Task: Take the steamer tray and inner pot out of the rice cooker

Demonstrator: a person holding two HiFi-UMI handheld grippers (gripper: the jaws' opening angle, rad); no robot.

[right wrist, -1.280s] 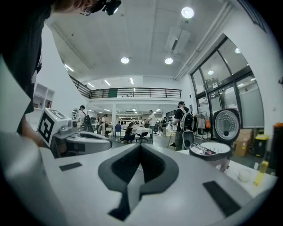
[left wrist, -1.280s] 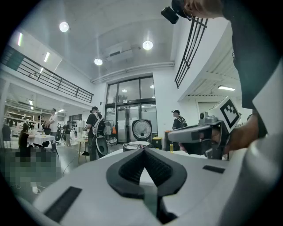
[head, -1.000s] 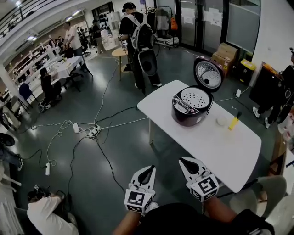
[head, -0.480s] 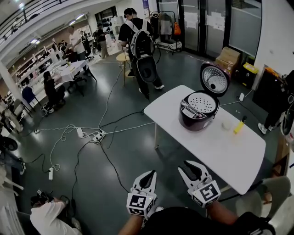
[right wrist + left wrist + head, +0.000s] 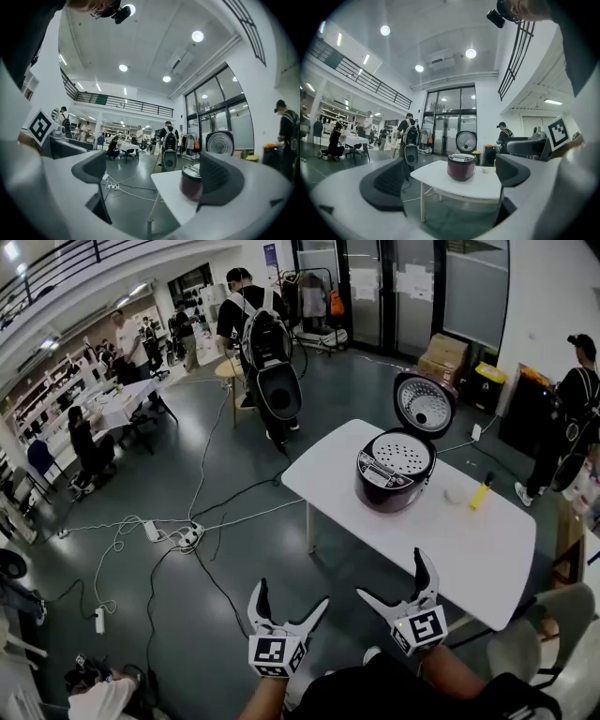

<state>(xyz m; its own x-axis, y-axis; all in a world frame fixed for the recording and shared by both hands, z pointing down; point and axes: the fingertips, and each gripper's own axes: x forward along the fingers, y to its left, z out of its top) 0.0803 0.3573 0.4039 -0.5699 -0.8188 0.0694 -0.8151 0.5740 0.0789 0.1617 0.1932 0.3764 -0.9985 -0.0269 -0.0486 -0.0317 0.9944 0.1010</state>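
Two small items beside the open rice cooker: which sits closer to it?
The small white round one. It lies between the rice cooker and the yellow item, which sits farther out from the cooker.

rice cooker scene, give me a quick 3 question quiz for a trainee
1. True or false: the lid of the rice cooker is shut.
2. What shows at the top of the cooker's opening? A: a perforated steamer tray. B: a ladle. C: a folded cloth.
3. Is anything between the jaws of the left gripper or the right gripper?

Key
1. False: the lid stands open.
2. A.
3. No. Both grippers' jaws have just been opening; they stand wide with nothing between them, short of the table.
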